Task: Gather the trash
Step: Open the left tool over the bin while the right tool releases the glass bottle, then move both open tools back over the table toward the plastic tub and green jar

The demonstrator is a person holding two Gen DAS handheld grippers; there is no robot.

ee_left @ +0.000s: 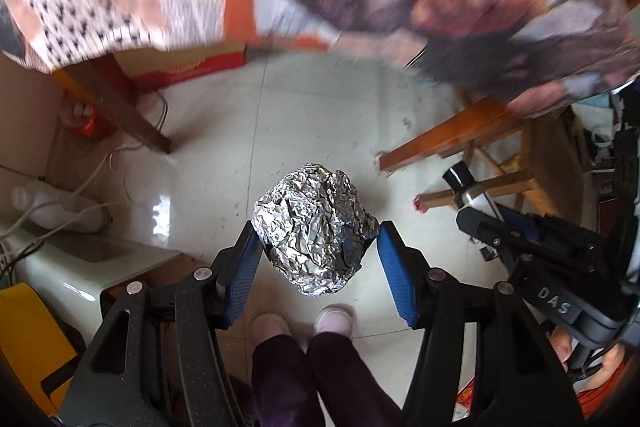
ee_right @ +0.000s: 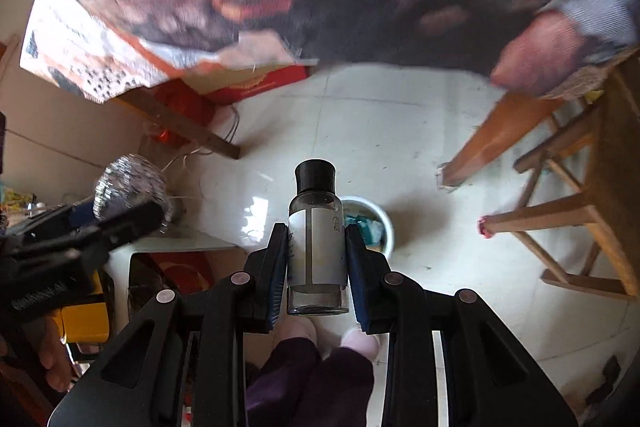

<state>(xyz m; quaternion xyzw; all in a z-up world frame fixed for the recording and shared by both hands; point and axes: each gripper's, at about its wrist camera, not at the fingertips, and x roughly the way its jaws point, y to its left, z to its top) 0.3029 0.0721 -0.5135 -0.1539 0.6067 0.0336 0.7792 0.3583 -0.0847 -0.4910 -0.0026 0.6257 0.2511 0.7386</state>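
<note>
The left gripper [ee_left: 316, 237] clamps a crumpled foil ball [ee_left: 314, 229]. The right gripper [ee_right: 317, 251] grips a small glass bottle [ee_right: 316, 247], above a white bin [ee_right: 374, 227].

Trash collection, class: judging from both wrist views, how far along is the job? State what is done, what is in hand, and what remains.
Done: both pieces are picked up. In hand: the left gripper clamps a crumpled foil ball; the right gripper clamps a small clear bottle with a black cap. Left: neither is dropped yet; a white bin holding scraps stands on the floor just beyond the bottle.
</note>
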